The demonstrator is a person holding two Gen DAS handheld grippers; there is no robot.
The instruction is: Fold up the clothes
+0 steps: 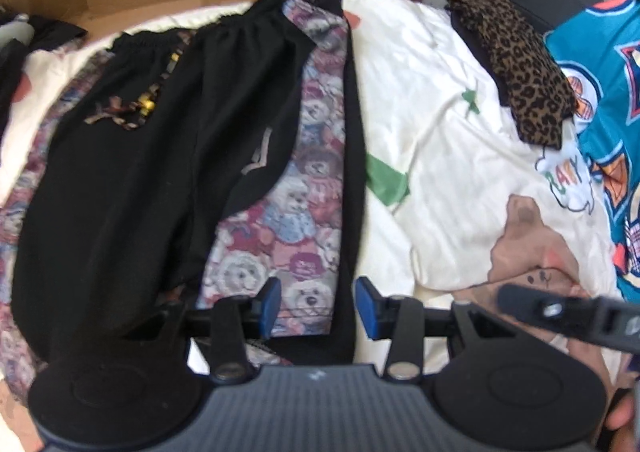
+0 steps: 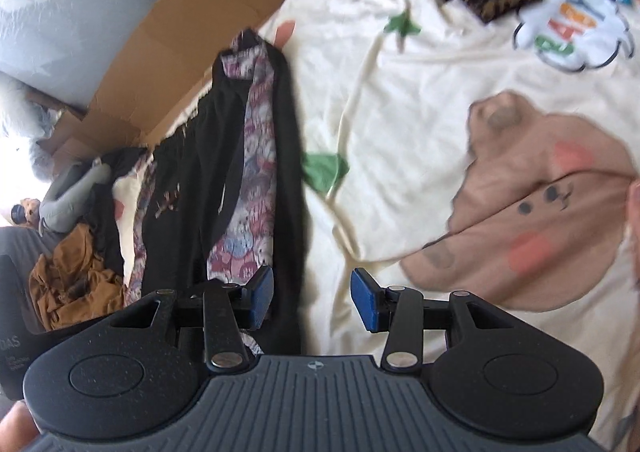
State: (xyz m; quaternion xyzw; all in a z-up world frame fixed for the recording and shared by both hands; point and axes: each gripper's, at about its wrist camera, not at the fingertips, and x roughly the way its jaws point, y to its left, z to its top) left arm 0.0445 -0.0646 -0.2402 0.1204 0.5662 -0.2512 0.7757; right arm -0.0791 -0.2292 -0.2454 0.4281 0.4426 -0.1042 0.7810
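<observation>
We hold the left gripper [image 1: 316, 306] and right gripper [image 2: 312, 302] spread wide, pinching nothing, low over the cream bedspread [image 1: 440, 124]. The black trousers [image 1: 160, 156] lie flat on a teddy-bear print garment [image 1: 296, 212], whose dark edge seems to sit between our fingers.

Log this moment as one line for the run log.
left gripper: open, empty | right gripper: open, empty | black pants: flat on teddy-print garment | stage: no grasp yet
</observation>
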